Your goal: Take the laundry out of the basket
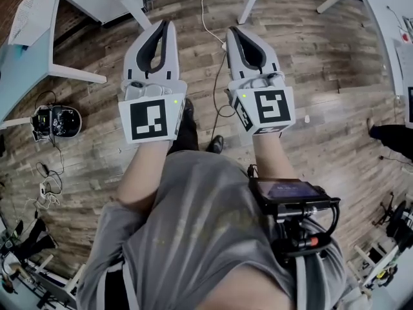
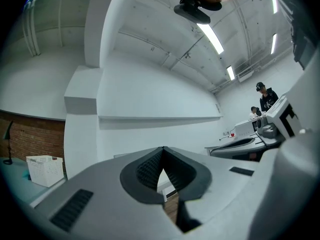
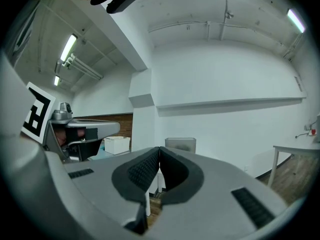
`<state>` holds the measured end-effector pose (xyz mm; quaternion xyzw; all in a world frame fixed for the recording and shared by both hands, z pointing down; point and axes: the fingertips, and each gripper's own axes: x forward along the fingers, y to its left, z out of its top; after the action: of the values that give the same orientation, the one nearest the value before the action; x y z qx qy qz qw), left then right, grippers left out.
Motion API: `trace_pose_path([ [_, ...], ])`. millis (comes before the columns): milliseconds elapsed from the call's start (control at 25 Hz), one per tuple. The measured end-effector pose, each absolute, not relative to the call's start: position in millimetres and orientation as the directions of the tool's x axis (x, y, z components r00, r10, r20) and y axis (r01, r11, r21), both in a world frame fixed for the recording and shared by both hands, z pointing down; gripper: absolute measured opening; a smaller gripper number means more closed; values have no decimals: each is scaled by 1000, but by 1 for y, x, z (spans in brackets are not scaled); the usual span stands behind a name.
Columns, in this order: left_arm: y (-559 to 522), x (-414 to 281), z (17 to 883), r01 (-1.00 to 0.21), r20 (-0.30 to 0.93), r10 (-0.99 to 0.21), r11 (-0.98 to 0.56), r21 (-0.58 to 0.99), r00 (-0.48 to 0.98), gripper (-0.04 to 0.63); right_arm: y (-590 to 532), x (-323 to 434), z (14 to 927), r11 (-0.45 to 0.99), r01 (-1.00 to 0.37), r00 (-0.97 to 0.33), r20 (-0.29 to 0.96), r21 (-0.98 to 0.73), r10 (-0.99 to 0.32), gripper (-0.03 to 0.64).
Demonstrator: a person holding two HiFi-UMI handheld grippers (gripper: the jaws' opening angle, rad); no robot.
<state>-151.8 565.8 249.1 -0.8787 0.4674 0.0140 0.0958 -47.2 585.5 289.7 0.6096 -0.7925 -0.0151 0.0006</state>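
No laundry shows in any view. My left gripper (image 1: 166,26) (image 2: 163,150) is held level over the wooden floor, shut, with nothing between its dark pads. Beside it my right gripper (image 1: 233,31) (image 3: 159,149) is shut and empty too. A white perforated box (image 2: 45,169) (image 3: 116,145), perhaps the basket, stands on a pale blue table at the left. A grey bin (image 3: 180,145) stands by the far white wall; I cannot tell what is in it.
White table legs (image 1: 139,8) and a thin cable (image 1: 208,18) cross the floor ahead. A small black and white device (image 1: 57,120) lies on the floor at the left. A person (image 2: 265,96) stands far off at the right beside a desk.
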Motion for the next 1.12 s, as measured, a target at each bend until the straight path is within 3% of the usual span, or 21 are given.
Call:
trace_pose_path([
  [400, 439, -176, 255, -810, -14, -818, -568, -150, 576, 8, 465, -73, 281, 242, -970, -243, -22, 40, -970, 8],
  [1120, 339, -196, 246, -780, -39, -784, -610, -143, 620, 8, 363, -95, 265, 192, -979, -195, -32, 73, -980, 8],
])
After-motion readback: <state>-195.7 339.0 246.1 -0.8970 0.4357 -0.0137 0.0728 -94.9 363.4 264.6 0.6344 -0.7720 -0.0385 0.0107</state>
